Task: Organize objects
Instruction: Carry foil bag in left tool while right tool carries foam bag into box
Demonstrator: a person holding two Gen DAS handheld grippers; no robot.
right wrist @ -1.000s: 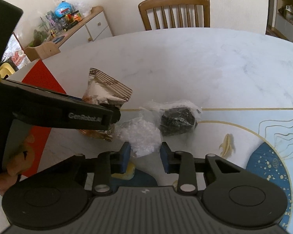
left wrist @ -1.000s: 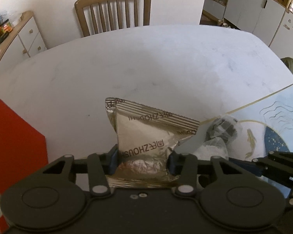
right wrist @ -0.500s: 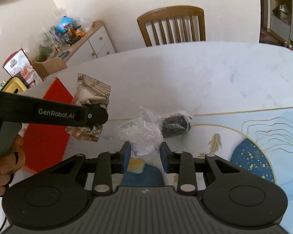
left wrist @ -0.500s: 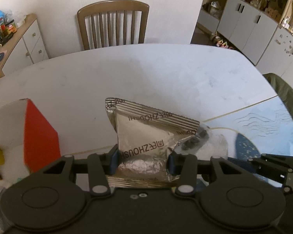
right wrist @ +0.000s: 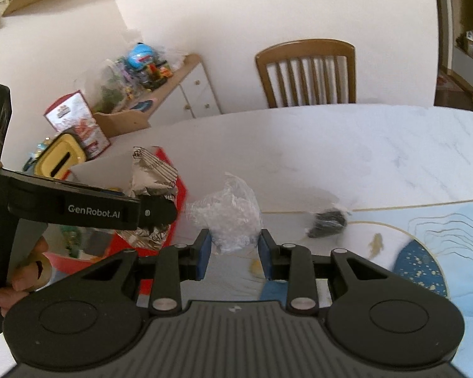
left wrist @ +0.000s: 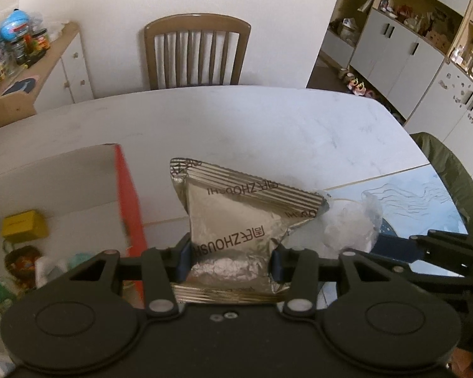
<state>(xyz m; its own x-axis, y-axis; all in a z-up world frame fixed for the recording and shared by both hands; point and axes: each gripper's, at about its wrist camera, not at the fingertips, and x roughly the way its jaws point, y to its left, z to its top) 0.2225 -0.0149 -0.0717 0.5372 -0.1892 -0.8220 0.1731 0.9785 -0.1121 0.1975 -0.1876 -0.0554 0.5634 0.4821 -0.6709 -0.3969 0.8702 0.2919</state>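
A silver foil packet (left wrist: 236,220) with striped edges hangs in the air, and my left gripper (left wrist: 230,256) is shut on its lower part. In the right wrist view the same packet (right wrist: 151,170) shows above the left gripper (right wrist: 160,212), over the edge of the red box (right wrist: 181,195). My right gripper (right wrist: 233,252) is shut on a crumpled clear plastic bag (right wrist: 227,214), held above the table. That bag (left wrist: 350,226) appears just right of the foil packet, with the right gripper (left wrist: 391,249) behind it. A dark wrapped packet (right wrist: 328,220) lies on the table.
The red box (left wrist: 129,195) has a white inside and holds a yellow item (left wrist: 23,226) and other small things. A blue patterned placemat (right wrist: 441,236) covers the white table (left wrist: 268,126) at the right. A wooden chair (left wrist: 197,53) stands at the far side. A hand (right wrist: 15,271) grips the left tool.
Both grippers have risen and moved left toward the red box. The clear bag has come up off the table, away from the dark packet, which stays on the table.
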